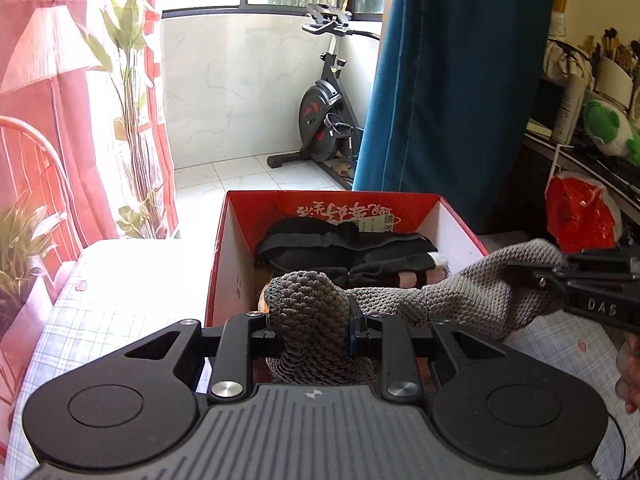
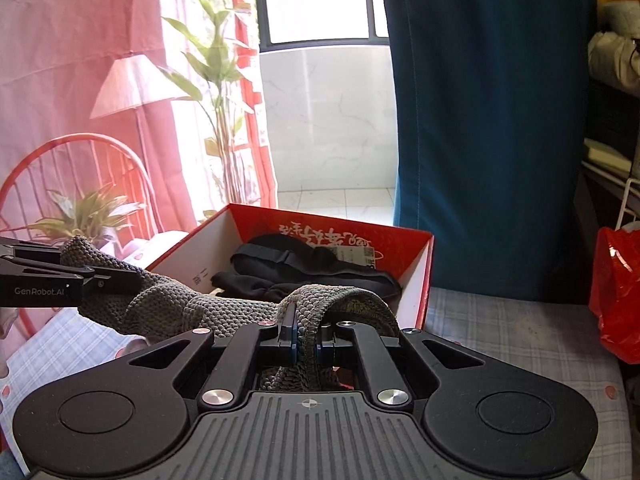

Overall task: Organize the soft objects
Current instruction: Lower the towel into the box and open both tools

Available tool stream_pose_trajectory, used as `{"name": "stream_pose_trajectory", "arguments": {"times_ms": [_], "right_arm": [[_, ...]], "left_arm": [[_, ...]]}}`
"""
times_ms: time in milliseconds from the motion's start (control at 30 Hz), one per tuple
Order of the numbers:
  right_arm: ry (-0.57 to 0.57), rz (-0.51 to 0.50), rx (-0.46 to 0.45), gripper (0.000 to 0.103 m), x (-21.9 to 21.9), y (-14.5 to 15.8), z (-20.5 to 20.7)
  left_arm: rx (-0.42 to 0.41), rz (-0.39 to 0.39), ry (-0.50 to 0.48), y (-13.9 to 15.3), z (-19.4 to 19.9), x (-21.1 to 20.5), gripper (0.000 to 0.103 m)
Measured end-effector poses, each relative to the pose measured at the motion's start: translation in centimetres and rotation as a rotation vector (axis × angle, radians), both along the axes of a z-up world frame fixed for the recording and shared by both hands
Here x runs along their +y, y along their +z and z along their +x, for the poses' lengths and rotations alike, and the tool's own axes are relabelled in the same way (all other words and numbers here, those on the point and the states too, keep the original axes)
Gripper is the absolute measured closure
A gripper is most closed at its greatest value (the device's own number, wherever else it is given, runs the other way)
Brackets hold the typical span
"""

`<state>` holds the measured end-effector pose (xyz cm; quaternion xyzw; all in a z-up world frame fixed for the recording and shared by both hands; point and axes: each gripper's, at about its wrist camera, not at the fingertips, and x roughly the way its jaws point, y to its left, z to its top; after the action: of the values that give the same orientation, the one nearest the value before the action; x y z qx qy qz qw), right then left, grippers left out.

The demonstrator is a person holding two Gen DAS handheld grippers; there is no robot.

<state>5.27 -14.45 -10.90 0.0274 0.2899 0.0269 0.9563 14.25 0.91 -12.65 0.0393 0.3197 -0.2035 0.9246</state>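
Grey knit cloth point(image 1: 384, 304) stretches between my tools, above the checked table point(image 1: 112, 312) just before the red box point(image 1: 240, 240). My left gripper point(image 1: 310, 320) clamps one bunched end, my right gripper point(image 2: 306, 334) pinches the other. Black fabric point(image 2: 304, 272), perhaps gloves, lies inside the box.
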Motion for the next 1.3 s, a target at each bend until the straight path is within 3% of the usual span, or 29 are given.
{"name": "stream_pose_trajectory", "arguments": {"times_ms": [100, 567, 800, 900, 967, 1067, 1133, 1167, 1267, 1300], "right_arm": [[-0.021, 0.035, 0.037, 0.096, -0.5, -0.7, 2.0], [-0.056, 0.045, 0.259, 0.096, -1.2, -6.6, 9.6], [-0.064, 0.026, 0.297, 0.095, -1.6, -8.4, 10.4], [-0.056, 0.005, 0.286, 0.094, -1.4, -8.4, 10.1], [-0.051, -0.016, 0.281, 0.089, -1.2, -8.1, 9.7], [-0.043, -0.045, 0.251, 0.075, -0.7, -7.4, 8.8], [-0.04, -0.074, 0.227, 0.049, -0.4, -7.0, 8.2], [-0.041, -0.091, 0.208, 0.045, -0.2, -6.7, 7.8], [-0.035, -0.118, 0.171, 0.032, 0.0, -5.8, 6.8], [-0.039, -0.119, 0.165, 0.022, 0.0, -5.6, 6.5]], "left_arm": [[0.036, 0.002, -0.005, -0.6, 2.1, -0.9, 0.075], [0.127, 0.192, -0.017, -5.7, 8.6, -4.6, 0.075], [0.149, 0.206, -0.029, -7.3, 9.3, -4.7, 0.073], [0.132, 0.187, -0.039, -6.8, 9.0, -4.4, 0.063], [0.117, 0.166, -0.043, -6.3, 8.6, -4.1, 0.041], [0.077, 0.144, -0.047, -5.3, 7.5, -3.5, 0.022], [0.066, 0.131, -0.046, -4.8, 6.8, -3.1, 0.011], [0.065, 0.124, -0.043, -4.5, 6.6, -2.8, 0.005], [0.065, 0.109, -0.033, -4.0, 5.8, -2.1, 0.002], [0.067, 0.1, -0.032, -3.9, 5.5, -1.8, 0.0]]}}
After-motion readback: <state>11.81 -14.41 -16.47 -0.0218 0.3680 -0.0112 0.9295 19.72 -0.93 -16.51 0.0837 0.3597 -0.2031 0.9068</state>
